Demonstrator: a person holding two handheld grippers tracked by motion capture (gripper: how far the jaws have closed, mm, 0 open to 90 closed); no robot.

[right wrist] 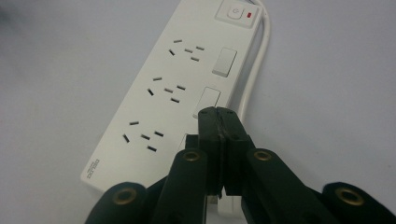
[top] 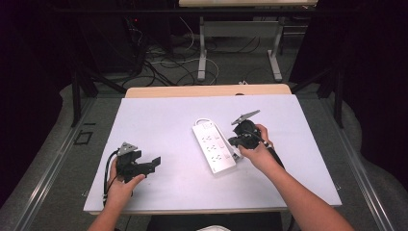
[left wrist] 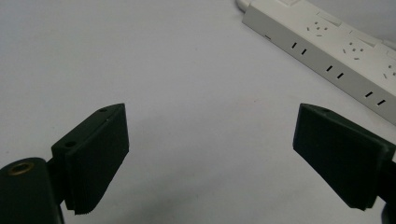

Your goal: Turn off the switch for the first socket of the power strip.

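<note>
White power strip (right wrist: 173,88) under closed right hand-held gripper (right wrist: 218,114), on table (top: 159,120)

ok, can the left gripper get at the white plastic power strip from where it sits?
Probably yes: the left gripper has open jaws, and bare white tabletop lies between it and the white plastic power strip.

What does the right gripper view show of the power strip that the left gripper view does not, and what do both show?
Right gripper view: the strip's top face with main switch and red light, rocker switches, white cord, and the shut right gripper over it. Left gripper view: the open left gripper and the strip's side slots. Both: the white power strip on the white table.
</note>
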